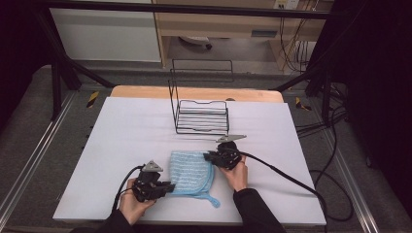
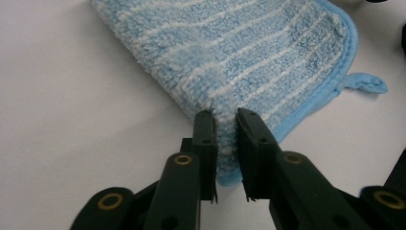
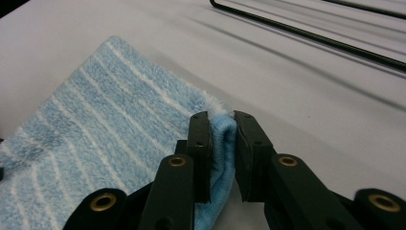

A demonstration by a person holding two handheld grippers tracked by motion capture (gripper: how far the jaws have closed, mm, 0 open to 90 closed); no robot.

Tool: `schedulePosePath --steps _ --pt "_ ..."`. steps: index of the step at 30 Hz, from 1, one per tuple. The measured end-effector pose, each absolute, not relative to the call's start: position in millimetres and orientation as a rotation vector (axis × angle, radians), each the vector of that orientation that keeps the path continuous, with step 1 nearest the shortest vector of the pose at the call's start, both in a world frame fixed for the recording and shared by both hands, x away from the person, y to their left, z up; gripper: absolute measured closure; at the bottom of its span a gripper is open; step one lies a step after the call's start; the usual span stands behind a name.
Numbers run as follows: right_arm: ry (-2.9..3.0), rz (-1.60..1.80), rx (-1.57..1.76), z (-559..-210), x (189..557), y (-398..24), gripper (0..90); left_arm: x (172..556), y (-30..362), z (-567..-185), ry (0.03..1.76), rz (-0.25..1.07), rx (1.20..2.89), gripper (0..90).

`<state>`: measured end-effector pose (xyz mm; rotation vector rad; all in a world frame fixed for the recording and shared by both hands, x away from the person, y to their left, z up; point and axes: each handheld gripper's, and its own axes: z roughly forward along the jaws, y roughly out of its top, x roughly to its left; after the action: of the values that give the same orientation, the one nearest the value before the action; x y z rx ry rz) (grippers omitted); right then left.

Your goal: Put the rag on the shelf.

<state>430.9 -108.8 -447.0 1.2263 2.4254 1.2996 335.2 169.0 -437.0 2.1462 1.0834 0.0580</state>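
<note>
Towel point(image 1: 190, 172) edges pinched by left gripper point(image 1: 167, 186), right gripper point(image 1: 208, 156).

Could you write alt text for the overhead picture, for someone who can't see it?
A person's two hands each hold a black tool, left tool and right tool, pinching opposite edges of a folded blue striped cloth on a white table. A black wire rack stands behind the cloth.

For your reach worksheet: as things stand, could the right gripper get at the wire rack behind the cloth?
Probably yes, though not freely. The table between the right gripper and the wire rack lies bare, so nothing blocks the way. But its jaws are shut on the blue striped cloth, which would have to be let go first or dragged along.
</note>
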Motion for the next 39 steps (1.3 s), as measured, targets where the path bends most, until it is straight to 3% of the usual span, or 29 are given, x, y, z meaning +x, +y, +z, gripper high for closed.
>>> schedulePosePath --steps 3,7,10,11,12,16,23,31,33,35,39 --pt "2.427 1.287 1.225 -447.8 430.7 -109.6 73.0 336.8 172.1 -436.0 1.052 0.064 2.160 73.1" --pt "2.389 1.310 1.196 -438.6 426.3 -114.6 52.7 342.0 179.0 -427.5 1.007 0.094 2.157 56.1" --pt "2.378 1.337 1.186 -432.2 424.8 -119.9 44.8 350.5 185.9 -417.8 0.998 0.147 2.117 45.3" --pt "2.363 1.352 1.179 -426.0 422.2 -125.8 35.0 354.6 187.5 -414.9 0.992 0.160 2.104 39.9" --pt "2.352 1.361 1.165 -424.3 421.2 -129.4 31.3 358.9 188.5 -412.1 0.988 0.166 2.101 37.2" --pt "2.334 1.398 1.180 -421.7 414.9 -142.7 16.3 376.5 188.5 -405.8 0.988 0.200 2.097 29.1" --pt "2.342 1.389 1.199 -425.0 403.1 -161.5 4.8 402.0 175.9 -406.0 1.004 0.245 2.109 22.7" --pt "2.334 1.407 1.203 -429.1 393.1 -172.7 3.2 429.5 168.6 -421.8 1.059 0.258 2.116 21.3" --pt "2.334 1.416 1.204 -430.7 390.3 -172.7 3.2 432.5 169.1 -424.7 1.073 0.270 2.124 26.7" --pt "2.340 1.427 1.202 -431.8 388.8 -171.4 3.3 434.9 169.8 -427.4 1.087 0.251 2.118 38.5" --pt "2.339 1.445 1.203 -432.3 387.9 -170.5 3.6 437.1 167.8 -434.2 1.117 0.203 2.132 47.4"
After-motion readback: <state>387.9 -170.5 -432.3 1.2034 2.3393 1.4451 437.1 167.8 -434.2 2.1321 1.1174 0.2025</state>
